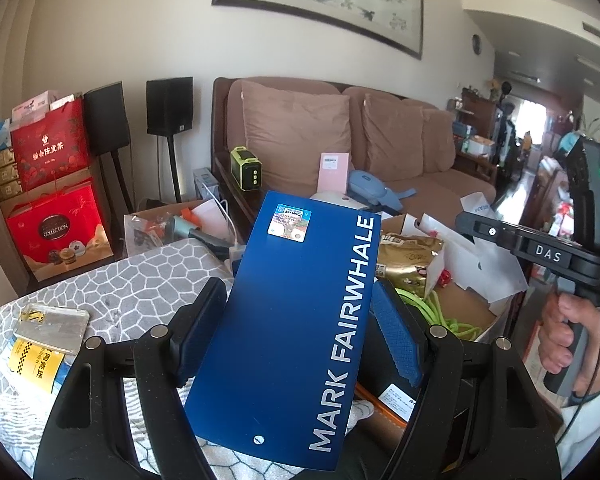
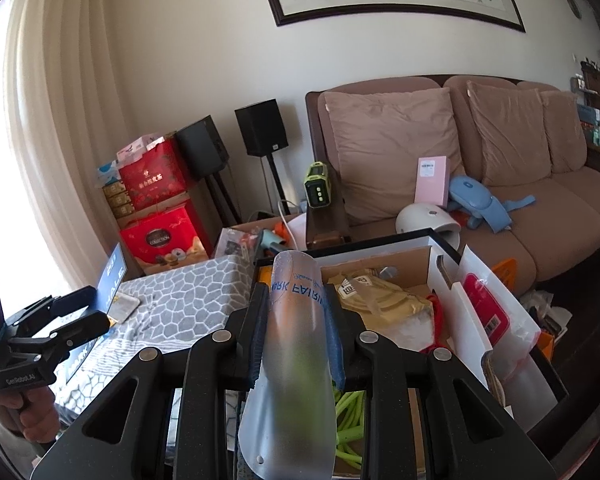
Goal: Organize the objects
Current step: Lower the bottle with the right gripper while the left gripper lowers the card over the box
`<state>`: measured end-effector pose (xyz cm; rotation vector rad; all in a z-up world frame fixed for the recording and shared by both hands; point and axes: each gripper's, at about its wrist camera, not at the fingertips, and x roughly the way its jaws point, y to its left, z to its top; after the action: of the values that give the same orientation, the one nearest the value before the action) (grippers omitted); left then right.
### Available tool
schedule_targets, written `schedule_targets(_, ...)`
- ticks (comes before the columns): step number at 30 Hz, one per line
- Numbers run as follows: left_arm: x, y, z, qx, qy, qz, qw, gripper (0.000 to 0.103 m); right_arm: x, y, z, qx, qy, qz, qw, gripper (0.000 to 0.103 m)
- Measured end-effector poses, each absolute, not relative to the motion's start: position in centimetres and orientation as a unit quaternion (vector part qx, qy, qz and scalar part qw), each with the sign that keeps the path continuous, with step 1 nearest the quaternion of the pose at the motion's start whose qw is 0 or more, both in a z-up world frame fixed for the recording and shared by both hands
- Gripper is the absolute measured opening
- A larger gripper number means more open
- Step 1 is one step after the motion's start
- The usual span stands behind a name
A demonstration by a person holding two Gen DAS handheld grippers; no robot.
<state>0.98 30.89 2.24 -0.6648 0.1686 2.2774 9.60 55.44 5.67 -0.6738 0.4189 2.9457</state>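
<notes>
A blue flat sleeve [image 1: 296, 320] printed MARK FAIRWHALE lies tilted between my left gripper's [image 1: 300, 292] pads, which are shut on its two long edges. The right wrist view shows that gripper [image 2: 80, 308] at the far left, holding the blue sleeve [image 2: 114, 276] above the grey patterned cloth [image 2: 188, 292]. My right gripper [image 2: 296, 296] is shut on a frosted, curved plastic sheet [image 2: 296, 360] with the same lettering seen mirrored. It hangs over the open cardboard box [image 2: 380, 240]. In the left wrist view the right gripper [image 1: 472, 224] enters from the right, with a hand on its handle.
The box holds a gold bag [image 1: 408, 260], a green cord [image 1: 448, 316] and red-and-white packets [image 2: 488, 320]. A clear packet [image 1: 52, 326] and yellow leaflets lie on the cloth. Behind stand a brown sofa [image 2: 540, 208], two black speakers and red gift boxes [image 1: 56, 232].
</notes>
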Motion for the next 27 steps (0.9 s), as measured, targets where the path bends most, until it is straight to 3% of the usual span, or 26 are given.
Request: schedule_targets(27,1.4,34.2,3.3,-0.254,0.064,0.883,0.389,0.072,10.8,58.3,5.4,-0.219,0.147,0.961,0.078,0.026)
